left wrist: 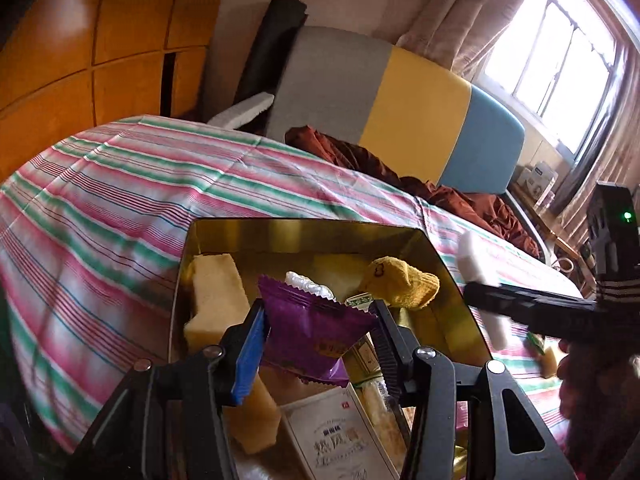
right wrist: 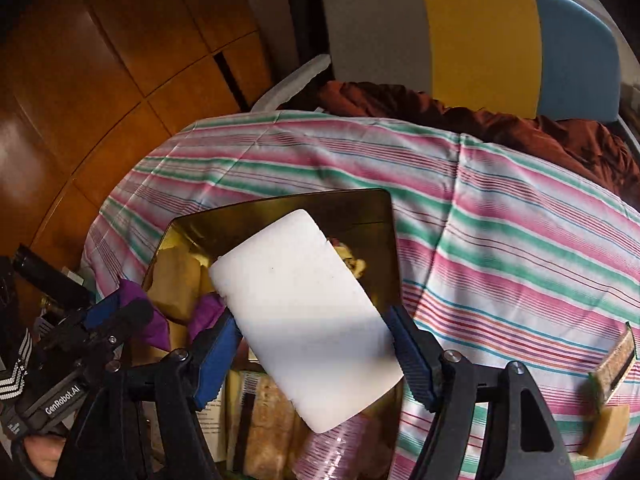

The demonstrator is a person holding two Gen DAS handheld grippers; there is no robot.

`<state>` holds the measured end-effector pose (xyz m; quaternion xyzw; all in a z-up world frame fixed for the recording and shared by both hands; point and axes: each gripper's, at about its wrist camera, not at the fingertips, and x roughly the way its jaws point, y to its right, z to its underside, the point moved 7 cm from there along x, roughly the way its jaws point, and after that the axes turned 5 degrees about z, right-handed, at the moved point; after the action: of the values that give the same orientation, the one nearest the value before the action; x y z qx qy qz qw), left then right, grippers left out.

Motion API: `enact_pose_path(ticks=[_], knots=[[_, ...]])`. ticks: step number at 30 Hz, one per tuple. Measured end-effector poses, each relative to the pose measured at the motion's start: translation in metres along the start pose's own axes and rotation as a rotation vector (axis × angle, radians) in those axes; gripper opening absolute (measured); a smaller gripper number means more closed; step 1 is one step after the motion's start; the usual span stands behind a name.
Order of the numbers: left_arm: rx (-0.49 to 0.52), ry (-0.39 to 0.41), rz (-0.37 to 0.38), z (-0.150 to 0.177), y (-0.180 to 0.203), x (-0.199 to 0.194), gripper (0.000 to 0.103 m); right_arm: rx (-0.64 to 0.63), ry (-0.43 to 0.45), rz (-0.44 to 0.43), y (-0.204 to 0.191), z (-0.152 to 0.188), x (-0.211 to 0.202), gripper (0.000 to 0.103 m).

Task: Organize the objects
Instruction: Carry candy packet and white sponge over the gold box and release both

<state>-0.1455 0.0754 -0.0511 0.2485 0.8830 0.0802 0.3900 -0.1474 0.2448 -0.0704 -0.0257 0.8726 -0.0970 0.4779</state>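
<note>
Now white sponge [right wrist: 308,316] in right tool [right wrist: 316,336], long axis diagonal.

We see a gold-coloured metal tin [left wrist: 224,236] on a bedspread striped pink, green and white [left wrist: 120,184]. A purple foil snack packet [left wrist: 308,328] sits between blue-padded fingers [left wrist: 248,356]. A plain white foam block [right wrist: 308,312] contrasts with a mustard-yellow knitted sock [left wrist: 404,280] and a headboard panelled grey, yellow and blue [left wrist: 416,120].
</note>
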Motion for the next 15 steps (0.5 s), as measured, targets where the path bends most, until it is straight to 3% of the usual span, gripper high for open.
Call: enact_pose_path(ticks=[13, 15], knots=[[0.005, -0.056, -0.006, 0.002, -0.007, 0.027, 0.053, 0.019, -0.062, 0.015, -0.011, -0.008, 0.032, 0.075], [0.008, -0.071, -0.019, 0.005, -0.008, 0.03, 0.069, 0.027, -0.069, 0.01, -0.012, -0.011, 0.036, 0.077]])
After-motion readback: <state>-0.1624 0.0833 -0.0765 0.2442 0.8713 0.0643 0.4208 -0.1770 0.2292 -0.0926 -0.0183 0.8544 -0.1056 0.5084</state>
